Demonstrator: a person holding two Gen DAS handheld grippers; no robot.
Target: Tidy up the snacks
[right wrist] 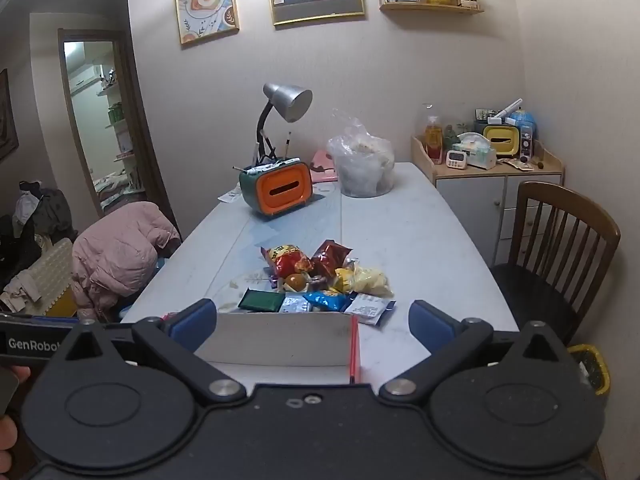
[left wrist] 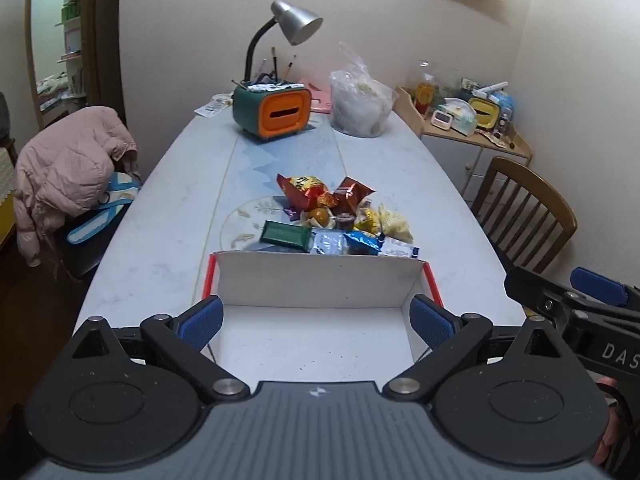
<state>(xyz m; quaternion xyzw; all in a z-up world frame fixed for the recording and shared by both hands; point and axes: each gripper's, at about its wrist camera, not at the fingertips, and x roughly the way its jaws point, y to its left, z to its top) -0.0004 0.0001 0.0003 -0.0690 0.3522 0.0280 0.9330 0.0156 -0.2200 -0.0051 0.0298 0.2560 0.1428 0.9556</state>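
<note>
A pile of snack packets (left wrist: 340, 216) lies mid-table: red-orange chip bags, a green packet (left wrist: 285, 234), blue and white packets and yellow ones. It also shows in the right wrist view (right wrist: 320, 280). An open white cardboard box with red edges (left wrist: 320, 280) stands empty just in front of the pile; its wall shows in the right wrist view (right wrist: 280, 344). My left gripper (left wrist: 316, 320) is open and empty over the box. My right gripper (right wrist: 312, 322) is open and empty above the box's right side; it also shows in the left wrist view (left wrist: 568, 300).
An orange-and-green tissue box (left wrist: 276, 114) with a desk lamp (left wrist: 296, 24) and a clear plastic bag (left wrist: 360, 104) stand at the table's far end. A wooden chair (left wrist: 524, 212) is on the right, a chair with a pink jacket (left wrist: 68, 168) on the left, and a cabinet (right wrist: 496, 184) far right.
</note>
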